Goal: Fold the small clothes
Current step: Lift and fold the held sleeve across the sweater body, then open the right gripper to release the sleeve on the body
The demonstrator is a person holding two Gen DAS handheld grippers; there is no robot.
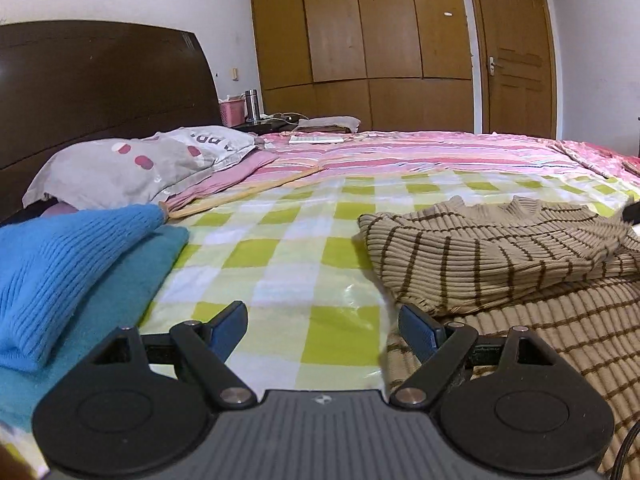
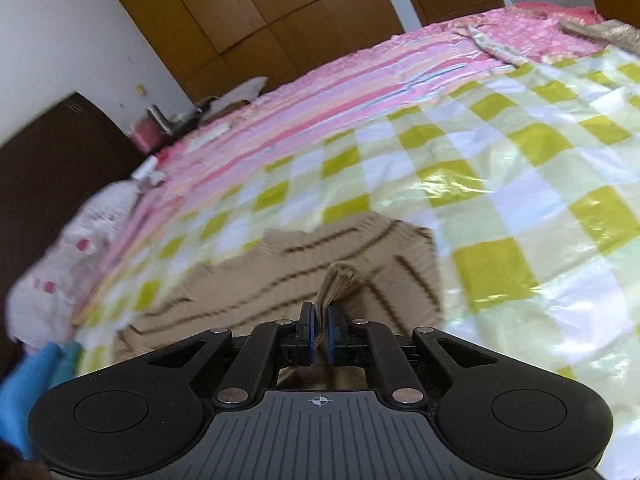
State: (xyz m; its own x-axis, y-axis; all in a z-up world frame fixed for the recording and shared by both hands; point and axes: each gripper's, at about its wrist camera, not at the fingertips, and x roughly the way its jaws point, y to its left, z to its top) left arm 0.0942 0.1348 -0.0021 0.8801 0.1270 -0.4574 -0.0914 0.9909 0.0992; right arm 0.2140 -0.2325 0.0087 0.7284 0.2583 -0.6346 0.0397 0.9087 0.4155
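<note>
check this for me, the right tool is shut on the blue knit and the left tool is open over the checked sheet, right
Not quite: the right tool is shut on the beige striped sweater, as the right wrist view shows. The blue knit lies untouched. The left tool is indeed open over the checked sheet.

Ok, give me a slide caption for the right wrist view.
Right gripper pinching a fold of the beige striped sweater above the green-checked bed cover.

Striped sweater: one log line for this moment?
left gripper open, empty | right gripper pinching striped sweater fold | blue knit set aside
</note>
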